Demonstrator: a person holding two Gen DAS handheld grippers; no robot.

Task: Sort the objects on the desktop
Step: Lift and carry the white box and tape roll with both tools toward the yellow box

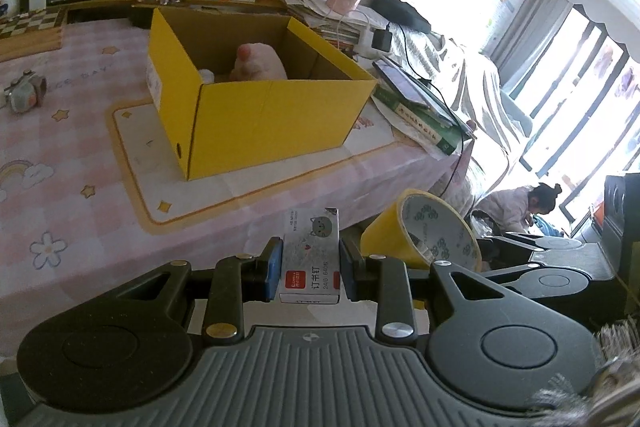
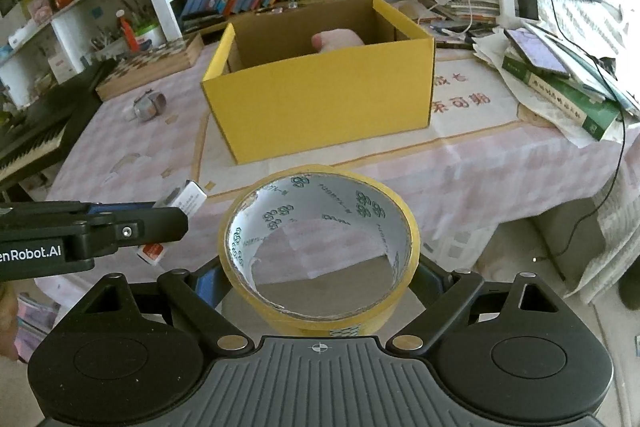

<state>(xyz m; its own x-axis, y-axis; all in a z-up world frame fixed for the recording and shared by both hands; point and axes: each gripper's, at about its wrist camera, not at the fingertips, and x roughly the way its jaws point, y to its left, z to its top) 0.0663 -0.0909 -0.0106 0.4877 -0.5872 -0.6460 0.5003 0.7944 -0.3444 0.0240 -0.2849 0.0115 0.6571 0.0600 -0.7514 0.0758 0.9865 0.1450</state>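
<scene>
We see the left gripper (image 1: 310, 261) clenched on a small white box of staples (image 1: 311, 255), held in the air above the near edge of the table (image 1: 80, 163). The right gripper (image 2: 316, 279) grasps a yellow roll of tape (image 2: 320, 251) with its jaws wide around it, just beside the left one. Beyond both stands an open yellow cardboard box (image 2: 320, 99) on the pink tablecloth, with a pink soft thing (image 1: 260, 63) inside it.

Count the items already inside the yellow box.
1 clearly visible: a pink soft item inside the yellow box, toward its far side. A white bit lies beside it; more may be hidden.
</scene>
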